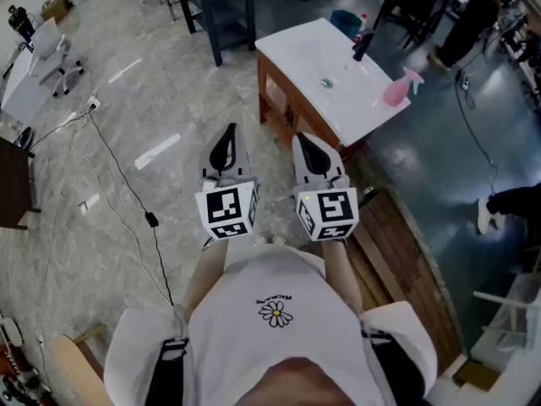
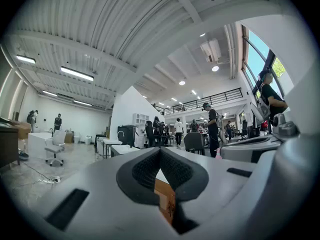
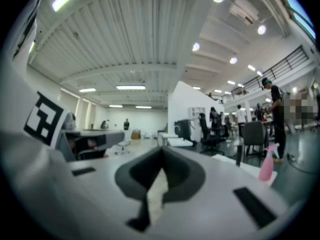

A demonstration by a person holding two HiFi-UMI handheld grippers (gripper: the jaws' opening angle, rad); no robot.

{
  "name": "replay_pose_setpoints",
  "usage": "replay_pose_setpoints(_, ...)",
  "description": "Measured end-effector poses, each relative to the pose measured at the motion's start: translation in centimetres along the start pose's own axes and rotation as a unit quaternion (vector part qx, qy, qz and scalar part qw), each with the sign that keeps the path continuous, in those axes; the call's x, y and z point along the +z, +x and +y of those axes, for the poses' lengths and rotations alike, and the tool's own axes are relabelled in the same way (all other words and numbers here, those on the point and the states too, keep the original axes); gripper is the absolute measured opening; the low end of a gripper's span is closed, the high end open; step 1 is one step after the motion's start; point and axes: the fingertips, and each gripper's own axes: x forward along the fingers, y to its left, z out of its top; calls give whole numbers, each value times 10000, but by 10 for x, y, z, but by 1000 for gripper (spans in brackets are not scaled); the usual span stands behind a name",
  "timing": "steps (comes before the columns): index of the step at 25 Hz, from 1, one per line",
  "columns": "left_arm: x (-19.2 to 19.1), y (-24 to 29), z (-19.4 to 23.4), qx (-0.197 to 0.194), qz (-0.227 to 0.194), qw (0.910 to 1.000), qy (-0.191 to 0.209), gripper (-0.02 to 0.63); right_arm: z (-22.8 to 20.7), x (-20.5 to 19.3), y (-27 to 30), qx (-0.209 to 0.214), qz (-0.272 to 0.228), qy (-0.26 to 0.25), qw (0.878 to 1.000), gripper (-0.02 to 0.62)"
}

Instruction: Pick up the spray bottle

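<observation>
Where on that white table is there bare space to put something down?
The white table is bare along its left end and at the near corner below the small round object. The right edge is busier: a dark upright object and the pink spray bottle.

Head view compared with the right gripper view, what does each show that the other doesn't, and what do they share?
Only the head view shows the person's white shirt and the floor cable. Only the right gripper view shows the ceiling lights and the balcony railing. Both show the pink spray bottle standing on the white counter, and the right tool, its jaws together with nothing between them.
</observation>
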Motion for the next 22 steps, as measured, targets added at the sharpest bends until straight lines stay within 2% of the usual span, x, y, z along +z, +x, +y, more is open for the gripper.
replay_pose_setpoints(9, 4, 9, -2, 61, -71, 10000, -18, 20, -10, 2, 2, 60, -72, -13, 10000, 29)
replay_pose_setpoints(15, -3, 13, -2, 144, 14, 9999, -51, 20, -3, 2, 1, 524, -200, 68, 9984, 29)
replay_pose_setpoints(22, -8, 21, -16, 145, 47, 9998, -97, 20, -17, -5, 1, 552, -121, 29, 9984, 31)
